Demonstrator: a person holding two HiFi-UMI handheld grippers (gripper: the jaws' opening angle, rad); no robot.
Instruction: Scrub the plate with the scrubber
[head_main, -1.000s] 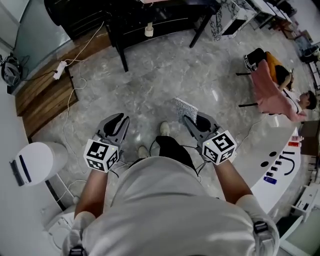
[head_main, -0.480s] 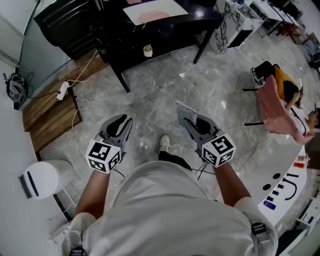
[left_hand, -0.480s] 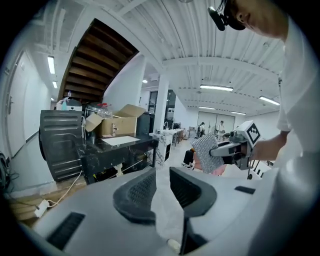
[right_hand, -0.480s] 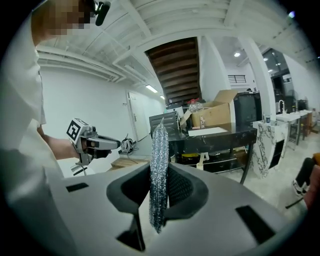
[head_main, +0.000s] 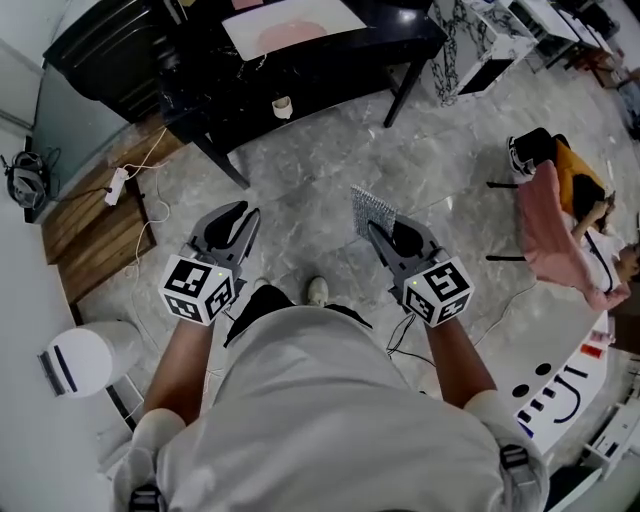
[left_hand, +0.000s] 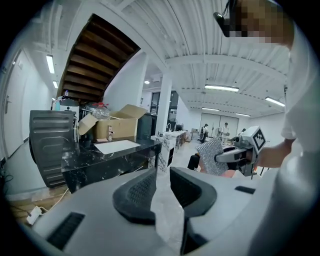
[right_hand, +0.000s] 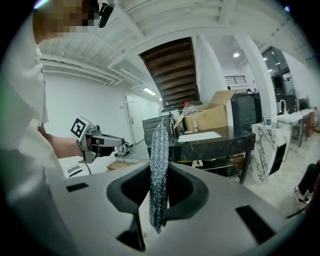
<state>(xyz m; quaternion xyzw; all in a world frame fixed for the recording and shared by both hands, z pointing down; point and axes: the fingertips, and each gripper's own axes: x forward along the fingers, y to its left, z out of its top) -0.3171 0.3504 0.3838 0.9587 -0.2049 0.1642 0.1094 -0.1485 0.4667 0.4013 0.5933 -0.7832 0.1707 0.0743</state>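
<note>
progress: scrubbing not begun | right gripper (head_main: 385, 236): clamped on scrubber (head_main: 372, 212), above the floor | left gripper (head_main: 236, 216): empty, jaws narrowly apart, just been opening | plate (head_main: 290, 35): seemingly the pink disc on far black table (head_main: 340, 62), well apart from both grippers

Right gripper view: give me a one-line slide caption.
Right gripper holds a steel-mesh scrubber upright between its jaws, black table ahead, left gripper off to the left.

Scrubber (head_main: 373, 211) stands between right gripper's (head_main: 388, 236) jaws, table (head_main: 390, 42) ahead
</note>
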